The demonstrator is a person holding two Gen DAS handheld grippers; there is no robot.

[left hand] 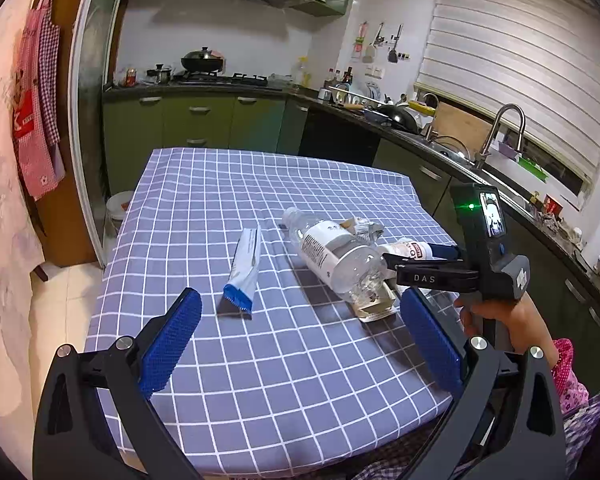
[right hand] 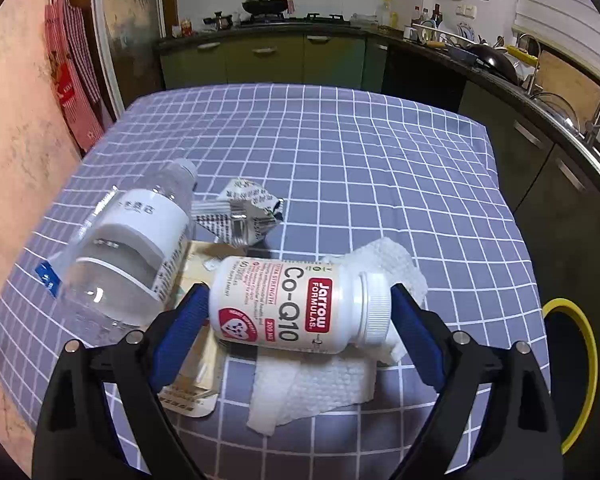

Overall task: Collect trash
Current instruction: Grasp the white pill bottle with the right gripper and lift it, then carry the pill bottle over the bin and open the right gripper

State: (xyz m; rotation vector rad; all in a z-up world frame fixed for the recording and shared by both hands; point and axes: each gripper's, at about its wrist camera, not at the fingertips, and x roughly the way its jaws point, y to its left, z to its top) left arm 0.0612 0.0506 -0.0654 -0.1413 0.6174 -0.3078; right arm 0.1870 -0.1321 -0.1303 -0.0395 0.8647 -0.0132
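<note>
The white plastic supplement bottle (right hand: 296, 308) is seen lying on its side on a crumpled white paper towel (right hand: 320, 384) near the right of the checked blue tablecloth (right hand: 340, 152) — long axis left-right, ribbed cap rightward, red label upward. It is bracketed by the right gripper (right hand: 300, 320), jaws wide and apparently not pressing; the left gripper (left hand: 300, 336) is also held wide open — empty.

Left tongs (left hand: 300, 316) spread wide, tilted downward, right tongs (right hand: 300, 312) also wide apart, a hand (left hand: 496, 316) gripping their handle

Kitchen: green cabinets (left hand: 198, 120), window blinds (left hand: 516, 64), checked tablecloth (left hand: 260, 360).
</note>
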